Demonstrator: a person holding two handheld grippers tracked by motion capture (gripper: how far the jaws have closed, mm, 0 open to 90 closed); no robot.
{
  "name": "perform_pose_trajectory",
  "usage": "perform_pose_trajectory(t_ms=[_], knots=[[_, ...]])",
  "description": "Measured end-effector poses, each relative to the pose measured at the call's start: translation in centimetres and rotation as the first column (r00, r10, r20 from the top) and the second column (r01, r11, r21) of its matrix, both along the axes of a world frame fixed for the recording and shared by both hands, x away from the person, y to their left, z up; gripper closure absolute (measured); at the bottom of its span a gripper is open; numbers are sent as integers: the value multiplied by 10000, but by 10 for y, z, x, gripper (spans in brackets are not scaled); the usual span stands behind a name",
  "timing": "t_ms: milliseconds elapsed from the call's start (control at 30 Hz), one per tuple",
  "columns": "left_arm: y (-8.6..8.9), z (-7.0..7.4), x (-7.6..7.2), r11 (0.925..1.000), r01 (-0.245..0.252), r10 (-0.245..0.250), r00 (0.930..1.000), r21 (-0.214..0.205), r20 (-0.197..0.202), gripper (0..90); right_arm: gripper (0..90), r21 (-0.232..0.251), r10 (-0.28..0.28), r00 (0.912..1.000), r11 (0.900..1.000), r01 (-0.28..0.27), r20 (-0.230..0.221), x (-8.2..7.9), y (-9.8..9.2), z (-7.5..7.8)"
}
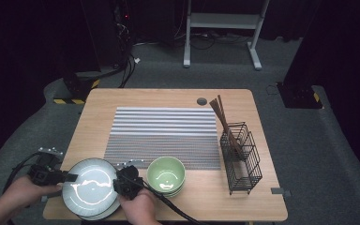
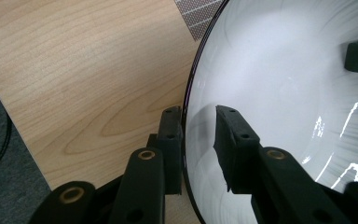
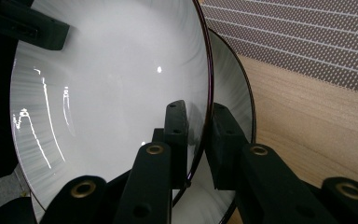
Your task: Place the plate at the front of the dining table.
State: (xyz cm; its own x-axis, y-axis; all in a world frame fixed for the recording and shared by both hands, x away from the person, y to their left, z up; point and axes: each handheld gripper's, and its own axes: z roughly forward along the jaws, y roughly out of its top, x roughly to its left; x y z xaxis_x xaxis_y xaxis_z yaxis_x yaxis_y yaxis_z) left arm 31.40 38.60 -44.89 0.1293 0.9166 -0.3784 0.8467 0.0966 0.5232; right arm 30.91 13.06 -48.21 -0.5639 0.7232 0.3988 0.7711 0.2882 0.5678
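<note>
Top plate [image 1: 90, 185] pinched by my left gripper [image 1: 70, 177] and right gripper [image 1: 118, 182], second plate [image 3: 235, 86] underneath; chopsticks [image 1: 222, 119] in wire basket [image 1: 243, 161].

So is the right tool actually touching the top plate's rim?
Touching. In the right gripper view, the right tool has both jaws pressed on the top plate rim, above the lower plate.

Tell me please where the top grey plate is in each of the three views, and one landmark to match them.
High view: the top grey plate lies at the table's near left, between both grippers.
Left gripper view: it covers the right half, rim between the jaws.
Right gripper view: it covers the left and centre, rim between the jaws.
Shared landmark: the striped mat.
</note>
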Motion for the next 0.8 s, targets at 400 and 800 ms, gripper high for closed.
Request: perform_pose_trajectory(t_ms=[400, 800], knots=[[2, 5, -3, 9999, 135, -133, 9996, -68, 265, 805, 822, 168, -187, 9987, 9997, 179, 484, -1, -3, 6], [4, 7, -4, 9993, 200, -185, 9986, -303, 496, 803, 835, 386, -407, 9979, 9985, 388, 511, -3, -5, 10]])
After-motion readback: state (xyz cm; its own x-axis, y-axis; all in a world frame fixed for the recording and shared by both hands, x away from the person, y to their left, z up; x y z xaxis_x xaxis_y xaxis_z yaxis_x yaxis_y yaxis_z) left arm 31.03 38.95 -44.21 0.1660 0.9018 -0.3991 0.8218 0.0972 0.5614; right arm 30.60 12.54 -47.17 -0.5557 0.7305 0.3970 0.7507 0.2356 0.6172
